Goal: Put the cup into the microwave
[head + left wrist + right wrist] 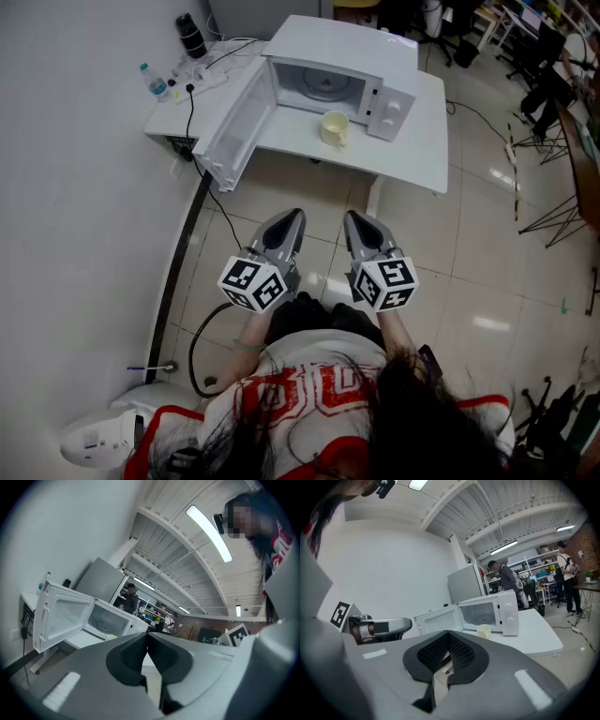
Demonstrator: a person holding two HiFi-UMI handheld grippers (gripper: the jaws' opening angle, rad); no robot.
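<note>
A pale yellow cup [334, 128] stands on the white table [412, 150], just in front of the white microwave [342, 80], whose door [234, 122] hangs wide open to the left. In the right gripper view the cup [484, 631] sits before the microwave [490, 613]. Only its rim [111, 637] peeks over the jaws in the left gripper view, below the microwave [101, 618]. Both grippers hang side by side over the floor, well short of the table. My left gripper [291, 221] and my right gripper [357, 222] are shut with nothing in them.
A water bottle [156, 82], a dark flask [191, 36] and a power strip lie on the table's left end. A black cable [202, 211] runs down to the floor beside the wall. Chairs and stands [548, 84] are at the far right. People stand in the background [506, 581].
</note>
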